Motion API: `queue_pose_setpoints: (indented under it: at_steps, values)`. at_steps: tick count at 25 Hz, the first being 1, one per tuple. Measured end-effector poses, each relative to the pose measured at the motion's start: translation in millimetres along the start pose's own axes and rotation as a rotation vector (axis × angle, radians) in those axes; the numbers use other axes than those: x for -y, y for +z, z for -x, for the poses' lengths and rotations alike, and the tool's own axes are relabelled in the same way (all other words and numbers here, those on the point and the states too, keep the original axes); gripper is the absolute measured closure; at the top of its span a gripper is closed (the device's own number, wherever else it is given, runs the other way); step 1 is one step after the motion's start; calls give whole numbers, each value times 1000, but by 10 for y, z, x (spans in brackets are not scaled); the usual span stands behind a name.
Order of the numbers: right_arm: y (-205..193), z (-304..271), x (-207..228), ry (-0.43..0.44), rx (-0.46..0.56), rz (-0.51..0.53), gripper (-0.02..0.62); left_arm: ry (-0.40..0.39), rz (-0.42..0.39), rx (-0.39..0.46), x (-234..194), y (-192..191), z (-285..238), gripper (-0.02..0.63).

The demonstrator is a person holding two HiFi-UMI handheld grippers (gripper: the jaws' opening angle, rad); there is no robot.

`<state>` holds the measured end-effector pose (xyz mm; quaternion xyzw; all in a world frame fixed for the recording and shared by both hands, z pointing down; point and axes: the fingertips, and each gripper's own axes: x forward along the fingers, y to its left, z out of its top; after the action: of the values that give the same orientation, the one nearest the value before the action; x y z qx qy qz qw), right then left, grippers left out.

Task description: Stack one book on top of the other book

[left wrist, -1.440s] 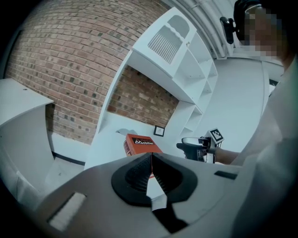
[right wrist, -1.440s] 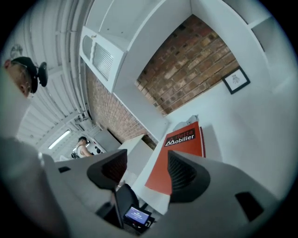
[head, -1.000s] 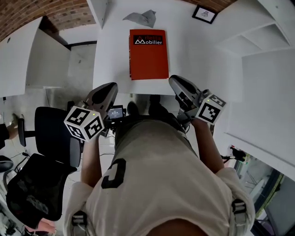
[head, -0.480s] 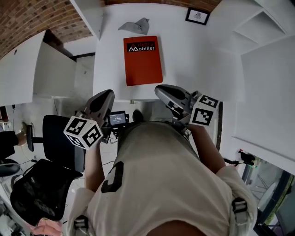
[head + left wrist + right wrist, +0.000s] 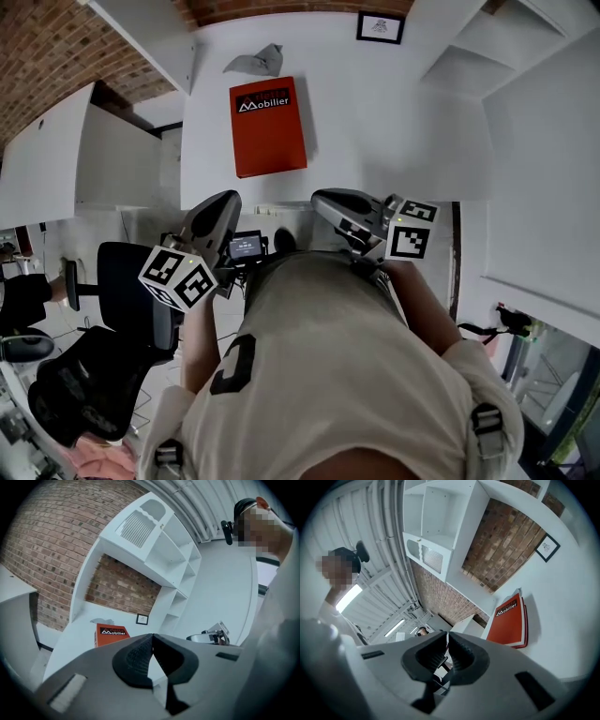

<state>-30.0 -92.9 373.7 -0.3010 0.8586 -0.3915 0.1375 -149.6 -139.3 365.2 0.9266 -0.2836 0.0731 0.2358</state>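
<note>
A red book (image 5: 268,127) with white lettering lies flat on the white table (image 5: 375,122), at the far middle. In the right gripper view the red book (image 5: 508,623) shows a thin darker red edge under it. My left gripper (image 5: 225,199) hovers off the table's near edge, left of the person's body, jaws shut and empty (image 5: 152,635). My right gripper (image 5: 321,198) hangs at the near edge too, pointing left toward the other gripper. Its jaws are shut with nothing between them (image 5: 446,637). Both grippers are well short of the book.
A crumpled grey piece (image 5: 253,62) lies just beyond the book, and a small framed picture (image 5: 380,26) stands at the back. White shelving (image 5: 525,112) fills the right side. A black office chair (image 5: 127,291) stands at the lower left, near a second white desk (image 5: 47,159).
The right gripper has swung round to point leftward, toward the left gripper. The view has shifted, so the book now sits farther left and higher. The book itself has not moved on the table.
</note>
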Motion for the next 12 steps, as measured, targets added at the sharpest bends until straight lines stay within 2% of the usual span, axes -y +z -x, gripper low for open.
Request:
queue_pose_setpoints:
  at_steps: [12]
  values:
    - [-214, 581, -80, 74, -19, -81, 581, 6, 23, -2, 641, -138, -166, 601]
